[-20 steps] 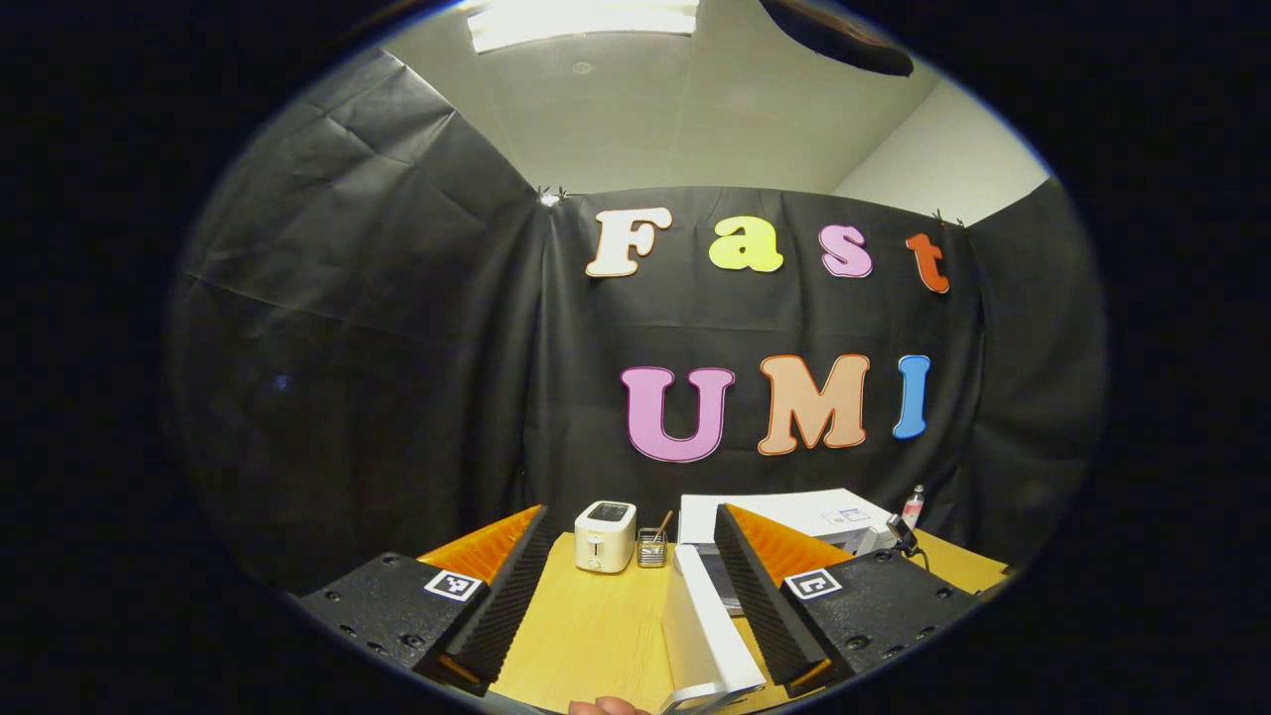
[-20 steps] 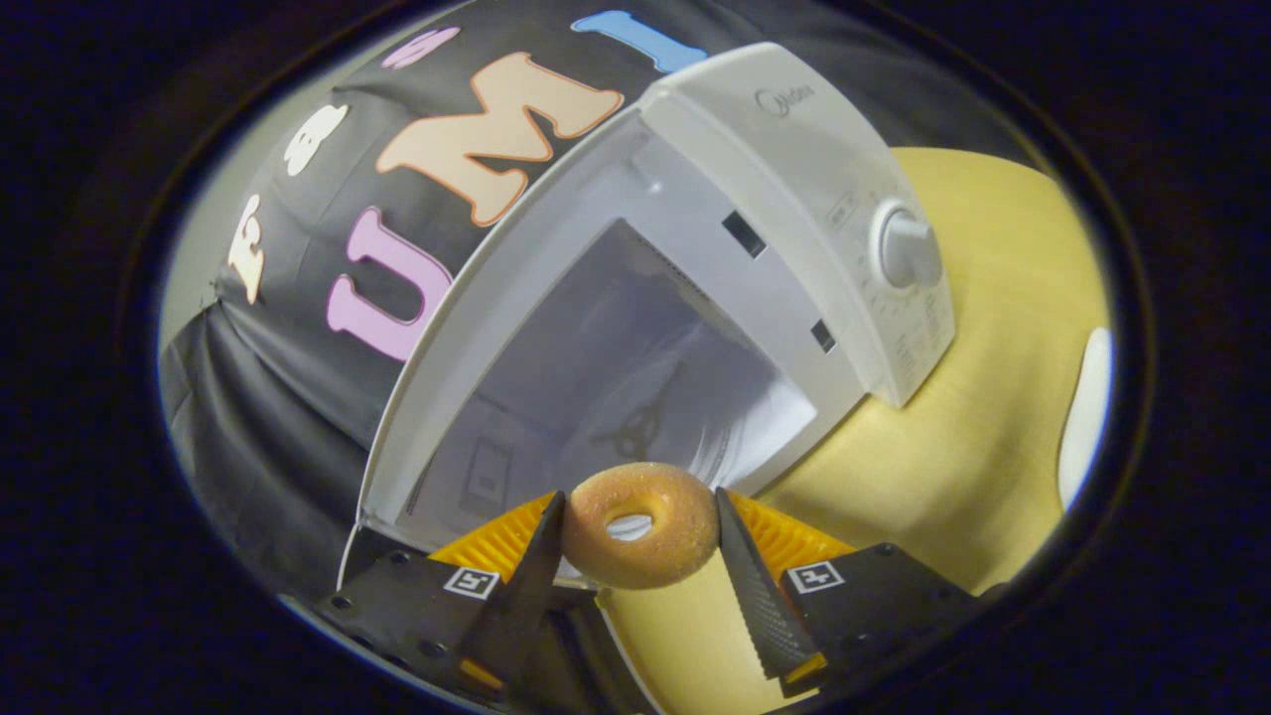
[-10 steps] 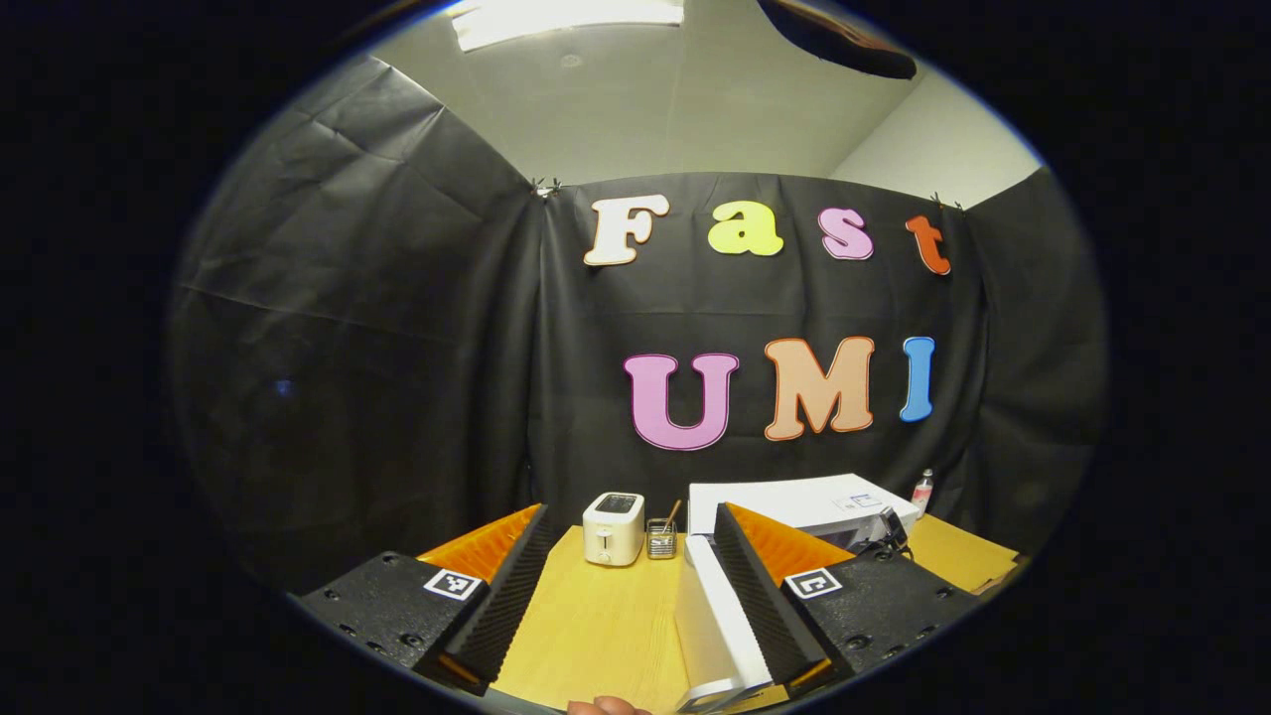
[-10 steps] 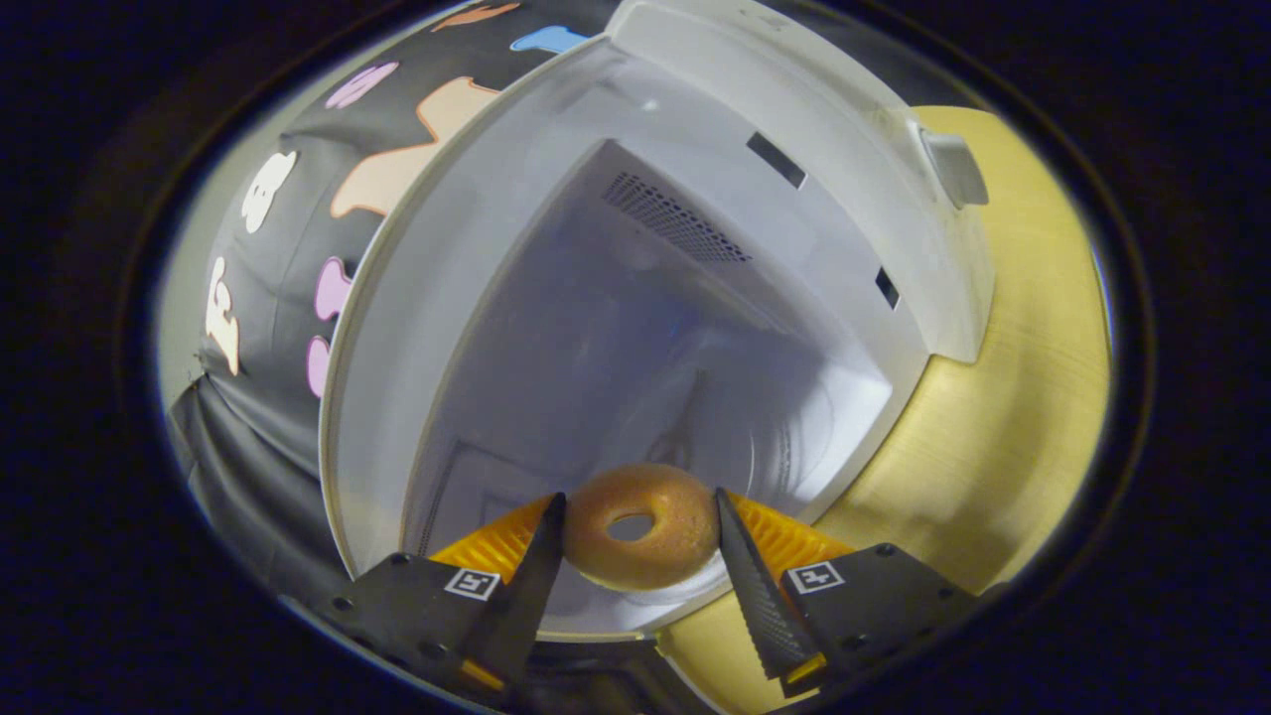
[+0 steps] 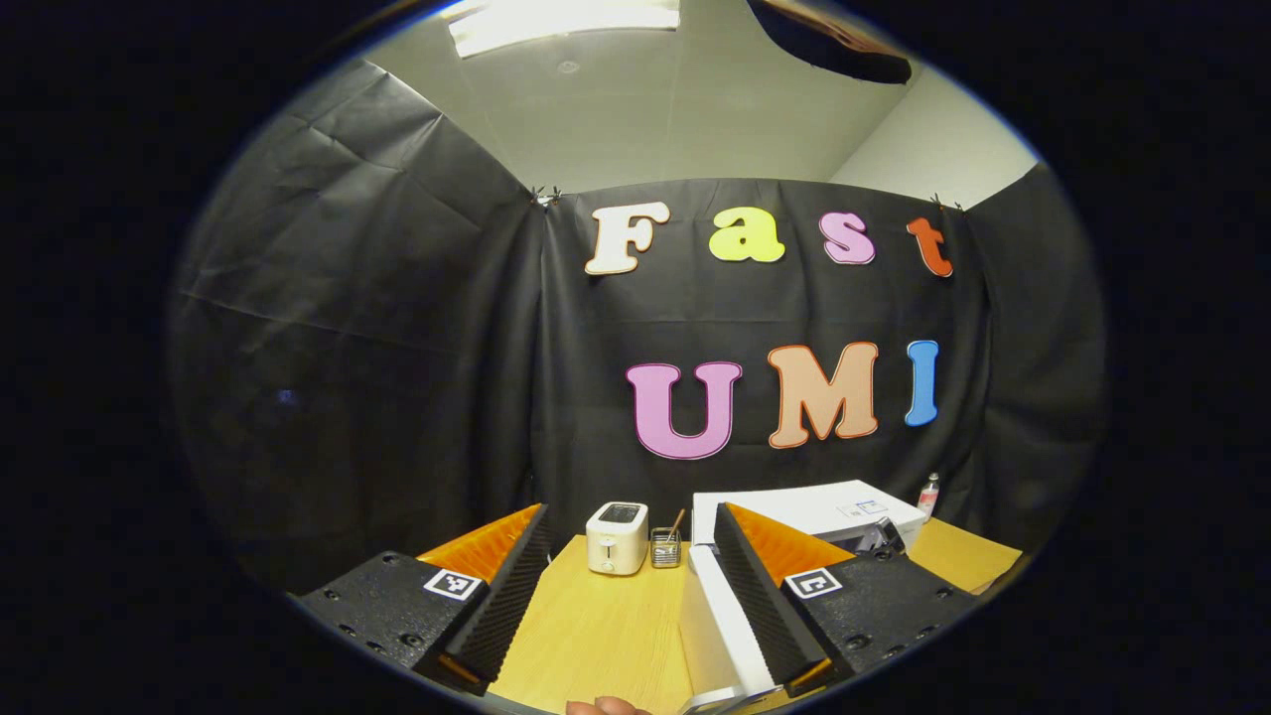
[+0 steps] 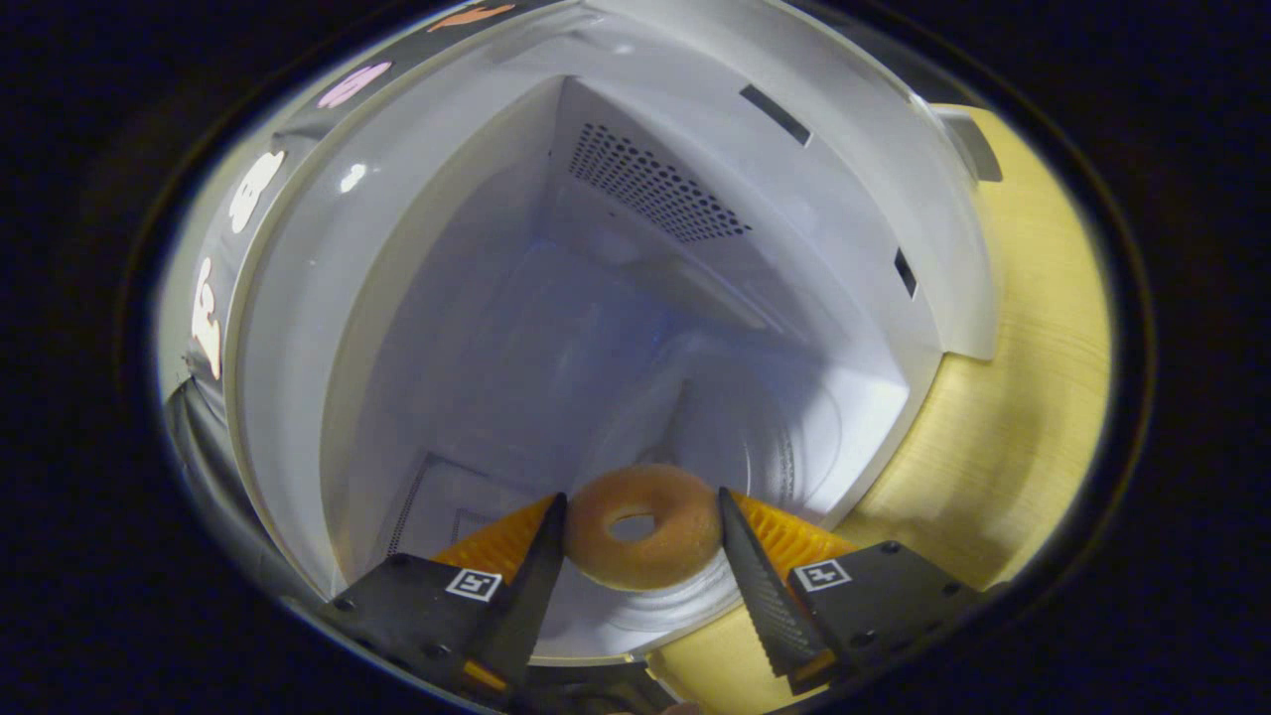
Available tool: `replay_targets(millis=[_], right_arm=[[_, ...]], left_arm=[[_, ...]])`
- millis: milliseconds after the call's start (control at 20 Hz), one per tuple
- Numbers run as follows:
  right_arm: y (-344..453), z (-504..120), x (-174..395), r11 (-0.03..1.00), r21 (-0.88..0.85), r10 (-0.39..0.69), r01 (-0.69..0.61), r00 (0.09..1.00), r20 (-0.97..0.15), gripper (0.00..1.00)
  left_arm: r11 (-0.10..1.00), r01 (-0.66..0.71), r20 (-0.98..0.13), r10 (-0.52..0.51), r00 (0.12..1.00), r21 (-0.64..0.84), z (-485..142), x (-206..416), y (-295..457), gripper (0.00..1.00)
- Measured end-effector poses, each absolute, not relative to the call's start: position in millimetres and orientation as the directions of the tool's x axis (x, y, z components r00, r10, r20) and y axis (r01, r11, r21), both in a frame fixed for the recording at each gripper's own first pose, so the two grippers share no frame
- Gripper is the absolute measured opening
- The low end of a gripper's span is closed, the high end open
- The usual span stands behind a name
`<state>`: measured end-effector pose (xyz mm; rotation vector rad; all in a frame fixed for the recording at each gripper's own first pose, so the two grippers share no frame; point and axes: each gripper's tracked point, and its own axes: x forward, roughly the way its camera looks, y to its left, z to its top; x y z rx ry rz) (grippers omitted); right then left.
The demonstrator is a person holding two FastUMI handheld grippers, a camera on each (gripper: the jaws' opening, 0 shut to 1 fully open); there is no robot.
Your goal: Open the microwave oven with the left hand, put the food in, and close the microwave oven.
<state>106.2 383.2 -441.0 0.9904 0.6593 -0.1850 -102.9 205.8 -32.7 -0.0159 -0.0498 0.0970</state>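
The right gripper [image 6: 640, 586] holds one donut [image 6: 642, 526]. Both fingers press on its sides, so the jaws are only as wide as the donut. The donut is round and golden brown, with one hole in the middle. It hangs at the front of the open microwave oven [image 6: 894, 199], just inside the mouth and over the round glass plate [image 6: 794, 467] on the oven floor. I cannot tell if the donut touches the plate.

Inside, the oven is white. One patch of small holes [image 6: 645, 184] sits on an inner wall. Two dark slots [image 6: 775, 114] show on the front frame. The wooden table [image 6: 1013, 397] is under the oven.

The left gripper [image 5: 631, 596] is wide open and holds nothing. It hangs over the table, and its right finger is close by the edge of the open oven door [image 5: 720, 631]. I cannot tell if they touch.

Far back on the table stand one white toaster [image 5: 617, 537], one small wire basket [image 5: 665, 547] with a stick in it, and one little bottle [image 5: 927, 494]. The white oven top has a small sticker, too tiny to read. Each gripper has two square black-and-white marks. A bit of a fingertip [image 5: 601, 706] shows at the bottom of the left gripper view.
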Motion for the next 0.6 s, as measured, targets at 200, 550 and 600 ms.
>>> replay_targets(millis=[200,550,600], right_arm=[[383.0,-444.6,110.9,0.575,0.696,0.148,0.429,0.782,-0.605,0.82],[382.8,-442.4,103.9,0.693,0.634,0.160,0.342,0.785,-0.599,0.96],[383.8,-442.4,102.1,0.713,0.623,0.169,0.320,0.784,-0.597,0.96]], left_arm=[[0.994,-0.109,0.052,0.110,0.993,-0.027,-30.1,-104.6,204.7,0.95],[0.993,-0.111,0.052,0.113,0.992,-0.032,-28.6,-109.8,197.3,0.95],[0.993,-0.111,0.052,0.113,0.992,-0.032,-28.4,-110.2,197.2,0.95]])
